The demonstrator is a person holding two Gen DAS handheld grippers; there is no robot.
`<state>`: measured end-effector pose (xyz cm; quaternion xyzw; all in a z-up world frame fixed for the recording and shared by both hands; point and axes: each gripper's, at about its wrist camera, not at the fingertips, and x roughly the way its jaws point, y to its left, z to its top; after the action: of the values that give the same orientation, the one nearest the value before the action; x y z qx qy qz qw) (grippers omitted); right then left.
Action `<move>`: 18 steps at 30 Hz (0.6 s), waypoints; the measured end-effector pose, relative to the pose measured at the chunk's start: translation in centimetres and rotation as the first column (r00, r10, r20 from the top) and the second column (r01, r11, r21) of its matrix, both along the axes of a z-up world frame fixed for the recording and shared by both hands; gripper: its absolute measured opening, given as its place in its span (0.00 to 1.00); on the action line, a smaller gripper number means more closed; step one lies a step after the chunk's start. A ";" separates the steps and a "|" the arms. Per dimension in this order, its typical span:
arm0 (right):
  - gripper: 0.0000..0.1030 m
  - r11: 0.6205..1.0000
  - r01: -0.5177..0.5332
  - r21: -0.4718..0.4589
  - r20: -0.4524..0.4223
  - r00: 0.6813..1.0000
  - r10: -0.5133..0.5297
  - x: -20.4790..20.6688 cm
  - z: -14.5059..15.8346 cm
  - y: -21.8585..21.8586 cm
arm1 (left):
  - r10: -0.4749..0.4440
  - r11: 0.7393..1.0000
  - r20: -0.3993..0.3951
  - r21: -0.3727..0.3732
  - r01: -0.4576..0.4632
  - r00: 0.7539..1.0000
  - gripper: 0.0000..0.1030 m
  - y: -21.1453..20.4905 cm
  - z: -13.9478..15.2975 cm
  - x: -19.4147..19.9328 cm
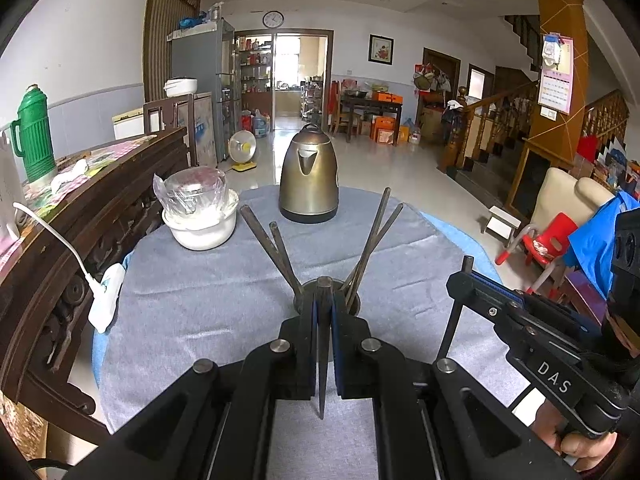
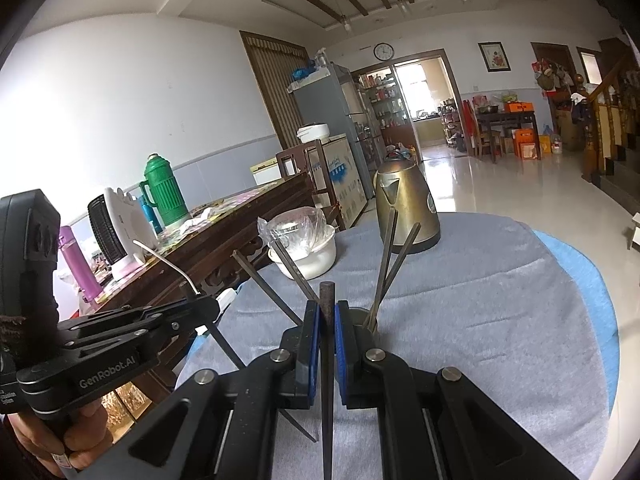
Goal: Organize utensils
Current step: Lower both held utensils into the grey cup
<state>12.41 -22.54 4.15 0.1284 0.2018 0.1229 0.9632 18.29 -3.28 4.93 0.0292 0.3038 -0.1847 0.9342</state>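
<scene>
The left tool (image 1: 324, 312) is clamped on a single dark chopstick (image 1: 323, 344) — its blue pads press the stick from both sides, the blunt end poking up above the fingertips and the pointed end hanging down between the black arms. The right tool (image 2: 327, 320) is clamped the same way on another dark chopstick (image 2: 327, 352), held near upright with its tip reaching low in that view.

Just beyond both tools stands a small dark holder (image 1: 352, 300) on the grey cloth (image 1: 200, 300) that covers the round table (image 1: 460, 232). Four chopsticks already lean out of it: two slanting left (image 1: 272, 252) and two slanting right (image 1: 378, 240). In the right wrist view the holder (image 2: 362, 318) sits just right of the clamped stick.

Farther back on the table are a brass-coloured electric kettle (image 1: 308, 176) and a white bowl (image 1: 200, 228) with a plastic-wrapped cup in it. A white plug adapter (image 1: 106, 300) hangs at the cloth's left edge beside a carved wooden bench — a green thermos (image 1: 34, 136) stands on it.
</scene>
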 end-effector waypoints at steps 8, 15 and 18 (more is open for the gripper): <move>0.08 1.000 -0.003 -0.006 0.019 1.000 0.003 -0.2 0.7 0.1 | -0.001 1.000 0.010 0.004 0.001 1.000 0.07 -0.2 0.6 -0.1; 0.08 1.000 -0.008 -0.019 0.029 1.000 0.009 0.2 1.3 0.4 | -0.002 1.000 0.021 0.011 0.002 1.000 0.07 -0.1 1.1 0.0; 0.08 1.000 -0.010 -0.023 0.034 0.999 0.011 0.3 1.5 0.4 | -0.002 1.000 0.022 0.011 0.002 1.000 0.07 -0.2 1.4 0.2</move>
<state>12.72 -22.09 5.64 0.1143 0.1872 0.1277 0.9673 18.48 -3.43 6.29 0.0366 0.2942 -0.1838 0.9372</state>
